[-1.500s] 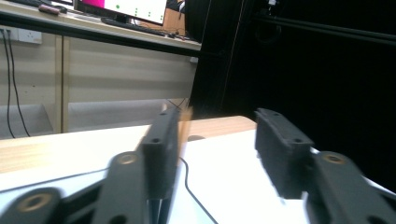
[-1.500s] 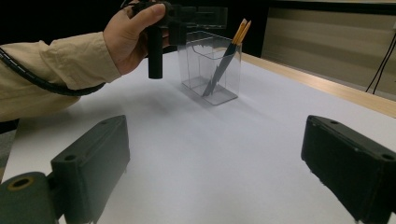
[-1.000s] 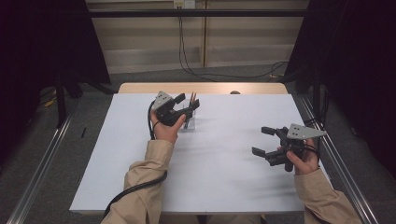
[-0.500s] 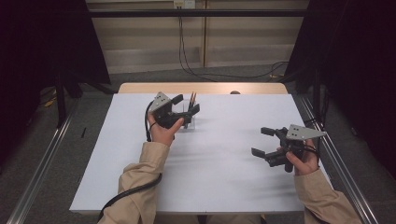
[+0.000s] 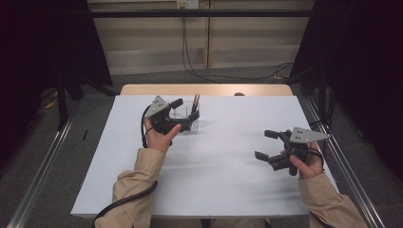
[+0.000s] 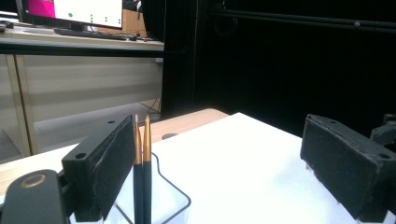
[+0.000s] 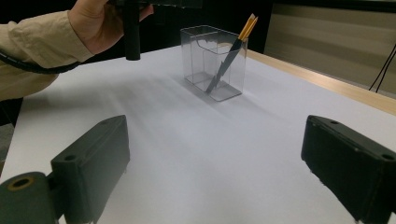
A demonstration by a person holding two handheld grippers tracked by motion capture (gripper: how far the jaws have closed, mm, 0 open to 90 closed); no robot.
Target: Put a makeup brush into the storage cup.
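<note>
A clear plastic box (image 5: pixel 188 121) (image 7: pixel 212 60) stands on the white table (image 5: pixel 214 161) at the far left. Two dark pens with gold tips (image 5: pixel 196 101) (image 6: pixel 142 172) (image 7: pixel 233 46) lean inside it. My left gripper (image 5: pixel 186 109) (image 6: pixel 219 163) hovers at the box with its jaws wide apart. They have just been opening. The pens stand between them, right beside the left pad (image 6: pixel 112 168), and the far pad is well clear of them. My right gripper (image 5: pixel 262 144) (image 7: pixel 217 140) is open at the table's right side, facing the box with nothing between its jaws.
A bare wooden strip (image 5: pixel 204 89) runs along the table's far edge, with a small dark object (image 5: pixel 239 94) on it. Metal rails (image 5: pixel 43 166) flank the table on the floor. The left hand and sleeve (image 7: pixel 70 32) reach in beside the box.
The left gripper's jaws have spread wider and it has drawn slightly back toward the person. The pens stay in the box. The right gripper has not moved.
</note>
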